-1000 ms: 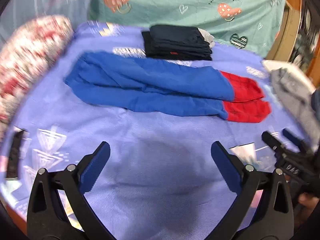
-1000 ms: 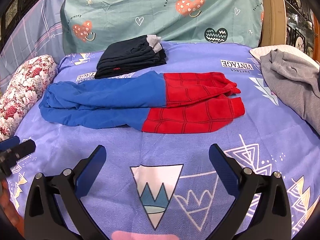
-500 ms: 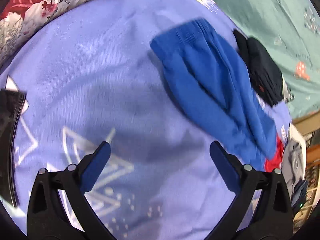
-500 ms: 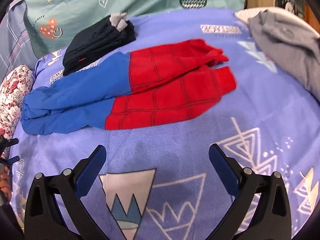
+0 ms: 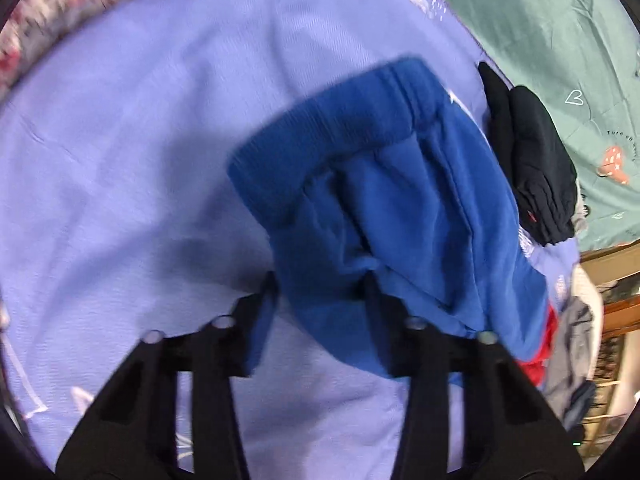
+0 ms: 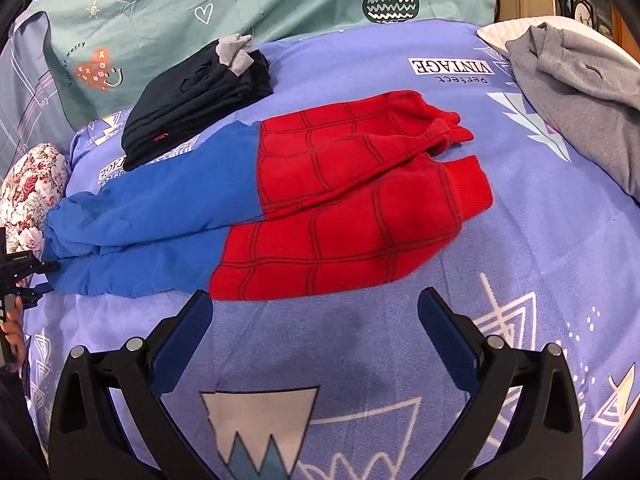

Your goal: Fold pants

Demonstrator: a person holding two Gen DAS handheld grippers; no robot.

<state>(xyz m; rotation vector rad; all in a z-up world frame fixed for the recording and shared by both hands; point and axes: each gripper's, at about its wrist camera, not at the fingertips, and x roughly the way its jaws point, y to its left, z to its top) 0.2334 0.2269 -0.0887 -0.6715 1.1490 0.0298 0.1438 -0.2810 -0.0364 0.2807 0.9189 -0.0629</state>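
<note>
left wrist: close, waistband end | right wrist: farther, front | shared: pants [image 5: 392, 208] [image 6: 280, 200]

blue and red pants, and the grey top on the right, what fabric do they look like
The blue and red pants look like soft fleece or brushed knit: matte, fuzzy nap, thick rounded folds, ribbed cuffs on the red ends. The black grid lines look printed or stitched; I cannot tell which. The grey top looks like heathered jersey or light sweatshirt knit, matte with soft creases.

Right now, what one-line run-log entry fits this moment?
task: fold pants | left hand-held gripper: closing on waistband of blue-and-red fleece pants | right hand-held gripper: open, hovering beside red legs | fold: not started
</note>
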